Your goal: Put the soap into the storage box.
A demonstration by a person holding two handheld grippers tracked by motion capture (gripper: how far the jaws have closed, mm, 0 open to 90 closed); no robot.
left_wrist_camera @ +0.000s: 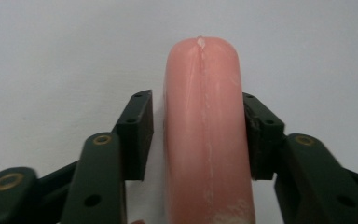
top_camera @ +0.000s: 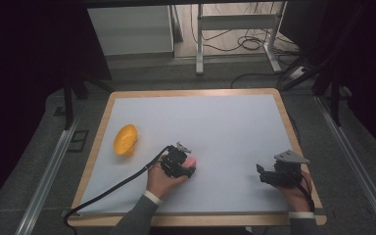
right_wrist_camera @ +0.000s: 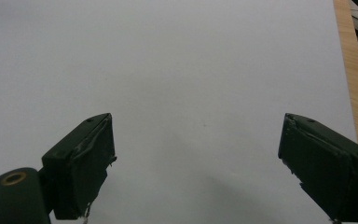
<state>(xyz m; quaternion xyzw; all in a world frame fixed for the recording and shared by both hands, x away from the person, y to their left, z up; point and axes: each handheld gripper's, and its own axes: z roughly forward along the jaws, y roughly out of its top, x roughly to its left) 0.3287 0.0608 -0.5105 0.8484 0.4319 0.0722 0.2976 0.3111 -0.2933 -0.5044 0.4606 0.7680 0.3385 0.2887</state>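
1. Bowl: yellow, tipped on its side near the table's left edge, well apart from both grippers. I judge it light and rigid.
2. Left gripper: jaws straddle the sausage, which lies on the mat at mid-front. One pad touches it; the other shows a thin gap, so I read the grasp as not yet firm.
3. Sausage: pink, smooth, seamed skin. I judge it light, soft, possibly slippery; I would take it mid-length, squeezing gently.
4. Right gripper: jaws spread wide, holding nothing, over bare mat near the right edge.
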